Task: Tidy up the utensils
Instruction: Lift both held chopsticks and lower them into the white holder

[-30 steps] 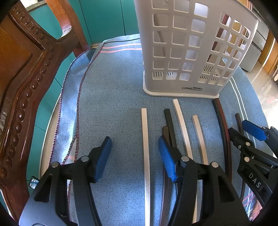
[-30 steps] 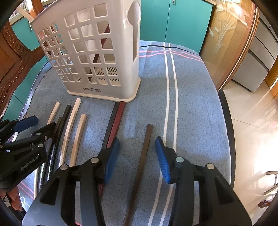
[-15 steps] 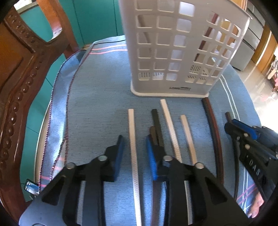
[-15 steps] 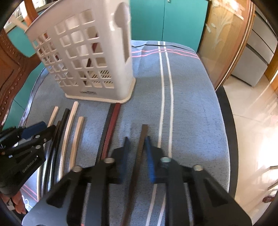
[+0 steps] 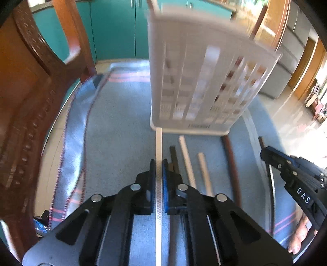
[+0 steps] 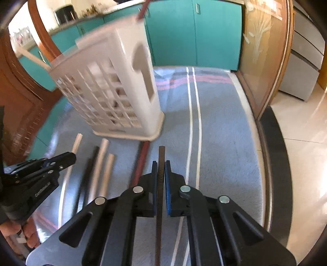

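My left gripper point(image 5: 159, 163) is shut on a white chopstick point(image 5: 158, 143), whose far tip reaches toward the base of the white slotted utensil basket point(image 5: 204, 81). My right gripper point(image 6: 161, 163) is shut on a dark brown chopstick point(image 6: 161, 155), lifted off the blue cloth point(image 6: 220, 131). In the right wrist view the left gripper point(image 6: 70, 159) shows at the left; in the left wrist view the right gripper point(image 5: 263, 151) shows at the right. Several more chopsticks lie on the cloth before the basket point(image 6: 114, 90): black point(image 5: 173, 153), two white point(image 5: 187, 155) and a reddish-brown one point(image 5: 230, 155).
A carved wooden chair point(image 5: 30, 92) stands close at the left of the cloth-covered round table. Teal cabinets point(image 6: 194, 30) line the back. A wood-framed glass panel point(image 6: 261, 61) rises at the table's right edge, with tiled floor point(image 6: 302, 143) beyond. A reddish stick point(image 6: 143, 10) stands in the basket.
Both grippers closed, the left on the white chopstick and the right on the dark brown one, then rose with them. Both views tilted up, showing more of the basket and cabinets.
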A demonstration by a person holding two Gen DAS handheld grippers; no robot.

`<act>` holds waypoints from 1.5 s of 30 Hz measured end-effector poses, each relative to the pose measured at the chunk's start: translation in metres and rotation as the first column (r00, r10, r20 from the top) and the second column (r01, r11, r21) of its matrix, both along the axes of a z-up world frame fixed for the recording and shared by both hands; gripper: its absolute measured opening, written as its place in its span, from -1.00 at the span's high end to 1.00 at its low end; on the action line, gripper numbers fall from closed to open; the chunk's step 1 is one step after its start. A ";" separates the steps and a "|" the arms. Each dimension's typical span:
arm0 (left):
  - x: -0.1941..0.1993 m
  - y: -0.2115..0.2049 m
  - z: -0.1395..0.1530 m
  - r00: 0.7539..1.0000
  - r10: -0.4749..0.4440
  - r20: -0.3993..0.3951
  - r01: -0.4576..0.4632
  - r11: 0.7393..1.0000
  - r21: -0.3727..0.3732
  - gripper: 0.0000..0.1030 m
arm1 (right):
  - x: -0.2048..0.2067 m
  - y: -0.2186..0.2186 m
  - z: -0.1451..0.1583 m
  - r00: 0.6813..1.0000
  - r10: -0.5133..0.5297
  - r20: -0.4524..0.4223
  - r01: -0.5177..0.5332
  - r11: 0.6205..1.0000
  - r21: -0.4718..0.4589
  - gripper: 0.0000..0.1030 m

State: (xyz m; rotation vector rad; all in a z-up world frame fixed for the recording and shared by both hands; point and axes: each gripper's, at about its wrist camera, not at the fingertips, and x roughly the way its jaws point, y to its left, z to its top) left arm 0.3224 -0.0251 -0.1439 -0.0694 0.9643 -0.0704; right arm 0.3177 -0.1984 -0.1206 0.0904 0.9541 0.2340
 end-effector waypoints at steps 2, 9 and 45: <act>-0.006 0.005 0.015 0.999 -0.007 0.037 0.008 1.000 -0.022 0.87 | -0.006 -0.007 0.017 0.999 0.020 0.029 -0.022 0.999 0.050 0.87; -0.051 0.014 0.097 0.969 -0.064 0.238 0.086 0.993 -0.081 0.87 | -0.054 -0.030 0.089 0.978 0.033 0.205 -0.074 0.978 0.196 0.87; 0.035 0.046 0.197 0.793 0.222 0.568 -0.101 0.966 -0.236 0.87 | 0.044 -0.024 0.180 0.837 -0.223 0.500 0.069 0.949 0.308 0.86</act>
